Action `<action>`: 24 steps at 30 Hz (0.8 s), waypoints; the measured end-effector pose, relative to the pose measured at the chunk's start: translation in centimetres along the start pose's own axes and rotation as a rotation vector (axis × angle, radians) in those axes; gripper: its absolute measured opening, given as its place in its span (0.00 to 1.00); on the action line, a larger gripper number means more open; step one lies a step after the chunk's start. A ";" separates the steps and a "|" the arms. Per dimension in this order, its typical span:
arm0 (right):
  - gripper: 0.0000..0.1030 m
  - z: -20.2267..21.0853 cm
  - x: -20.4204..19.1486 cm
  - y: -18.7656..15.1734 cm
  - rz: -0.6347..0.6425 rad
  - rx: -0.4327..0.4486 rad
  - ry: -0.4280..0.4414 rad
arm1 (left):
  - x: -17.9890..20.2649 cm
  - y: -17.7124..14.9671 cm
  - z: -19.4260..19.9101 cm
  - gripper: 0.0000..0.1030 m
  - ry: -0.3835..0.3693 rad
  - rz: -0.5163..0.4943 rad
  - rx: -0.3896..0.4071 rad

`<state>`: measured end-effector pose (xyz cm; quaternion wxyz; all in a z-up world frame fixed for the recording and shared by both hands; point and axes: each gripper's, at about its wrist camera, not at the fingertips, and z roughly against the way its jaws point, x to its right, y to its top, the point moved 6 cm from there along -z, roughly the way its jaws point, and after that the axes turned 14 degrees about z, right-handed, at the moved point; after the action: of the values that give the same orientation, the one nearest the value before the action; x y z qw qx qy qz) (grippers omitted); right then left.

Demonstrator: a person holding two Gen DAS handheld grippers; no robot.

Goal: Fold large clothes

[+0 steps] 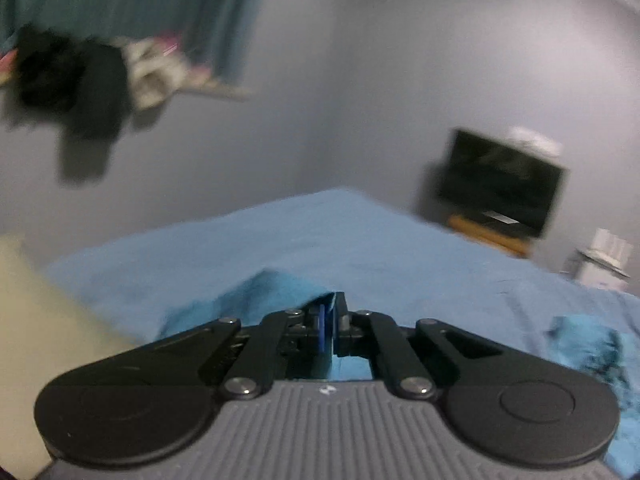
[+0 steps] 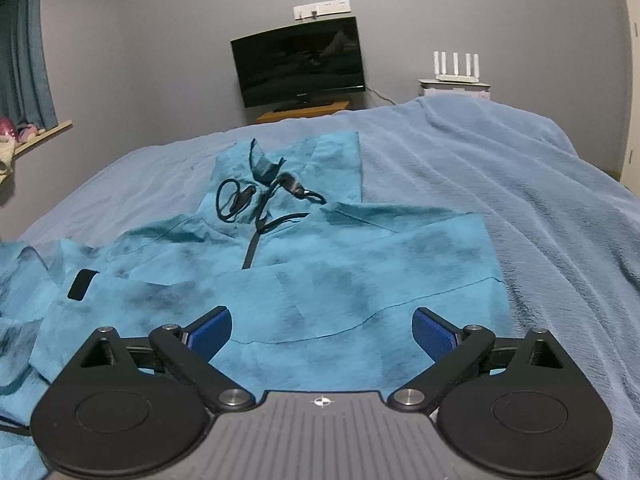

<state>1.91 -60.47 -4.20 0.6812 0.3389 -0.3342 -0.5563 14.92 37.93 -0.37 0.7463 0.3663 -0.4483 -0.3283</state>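
— What's hard to make out?

— My left view is smeared; the shelf clutter (image 1: 80, 76) is only dark shapes, and my linkage hides the fold I hold.

— Your jaws?

— My left gripper (image 1: 330, 312) is clamped on the teal jacket's (image 2: 320, 280) cloth, pointing slightly down. My right gripper (image 2: 322, 334) hovers tilted over the jacket, spread on the blue blanket (image 2: 500, 168) — jaws wide apart, empty.
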 end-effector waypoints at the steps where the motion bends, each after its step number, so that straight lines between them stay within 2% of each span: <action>1: 0.96 0.0 -0.2 0.0 0.006 0.000 0.005 | 1.5 0.0 0.5 0.00 -0.039 -0.021 0.003; 7: 0.96 0.5 -1.2 0.0 0.056 0.019 0.032 | 12.8 -1.8 3.8 0.00 -0.298 -0.154 -0.008; 12: 0.97 0.9 -1.2 -0.1 0.050 0.029 0.032 | 22.3 -6.3 5.8 0.00 -0.528 -0.259 -0.076; 14: 0.97 1.0 -0.9 -0.2 0.035 0.033 0.032 | 25.1 -8.9 6.3 0.00 -0.562 -0.313 -0.125; 16: 0.97 1.2 -0.5 -0.3 0.009 0.036 0.028 | 26.7 -11.5 6.4 0.00 -0.538 -0.372 -0.158; 18: 0.97 1.4 0.0 -0.5 -0.021 0.036 0.024 | 26.5 -13.2 5.8 0.01 -0.491 -0.378 -0.209; 20: 0.98 1.5 0.5 -0.7 -0.049 0.036 0.026 | 25.5 -14.2 5.2 0.16 -0.422 -0.368 -0.260; 22: 0.99 1.5 0.9 -0.8 -0.073 0.037 0.027 | 23.2 -14.2 4.3 0.68 -0.341 -0.350 -0.273; 23: 0.99 1.4 1.1 -0.9 -0.082 0.033 0.027 | 21.8 -13.9 4.1 0.76 -0.293 -0.330 -0.257; 24: 0.99 1.3 1.1 -0.9 -0.088 0.028 0.026 | 20.2 -13.4 4.0 0.80 -0.249 -0.299 -0.235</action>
<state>0.55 -61.82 -4.19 0.6556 0.3699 -0.3179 -0.5764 16.83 13.44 -1.67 0.6658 0.2955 -0.4365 -0.5280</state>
